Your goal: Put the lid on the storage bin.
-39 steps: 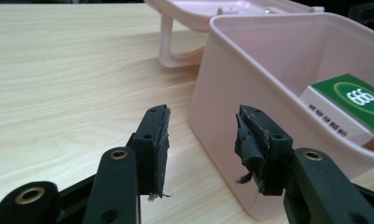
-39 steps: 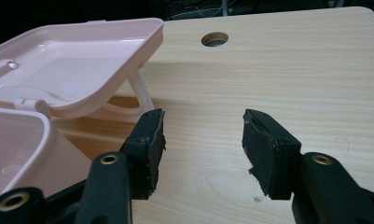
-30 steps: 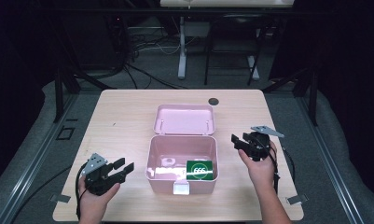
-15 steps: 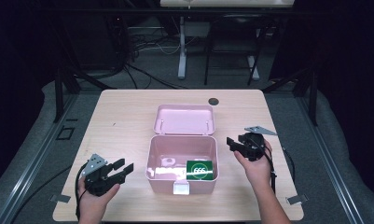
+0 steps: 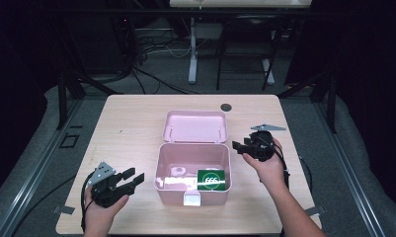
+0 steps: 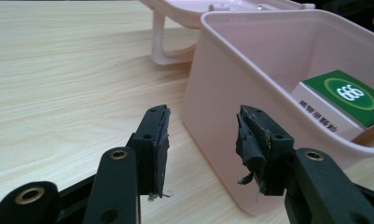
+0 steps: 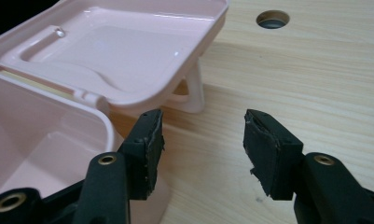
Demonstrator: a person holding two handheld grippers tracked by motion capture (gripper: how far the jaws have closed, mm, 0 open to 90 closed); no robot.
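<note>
A pink box point(image 5: 161, 170) stands open in the middle of the table, its lid point(image 5: 194, 127) folded flat behind it. Inside lie a green-and-white carton marked 666 point(image 5: 212, 179) at the right and a small white item point(image 5: 178, 171) at the left. My left gripper point(image 5: 130, 178) rests open near the table's front left, jaws pointing at the box's left wall point(image 6: 231, 98); the carton point(image 6: 348, 100) shows over the rim. My right gripper point(image 5: 240, 147) hovers open just off the box's back right corner point(image 7: 98, 128), beside the lid point(image 7: 114, 51) and its hinge arm point(image 7: 194, 95). Both hold nothing.
A round cable hole point(image 5: 226, 106) sits in the tabletop behind the lid and also appears as a hole point(image 7: 272, 19) in the right gripper view. Bare wood spreads left of the box point(image 5: 126, 133). Cables and stand legs lie on the floor beyond the far edge.
My right gripper has moved left, closing in on the box's back right corner. The left gripper has stayed in place.
</note>
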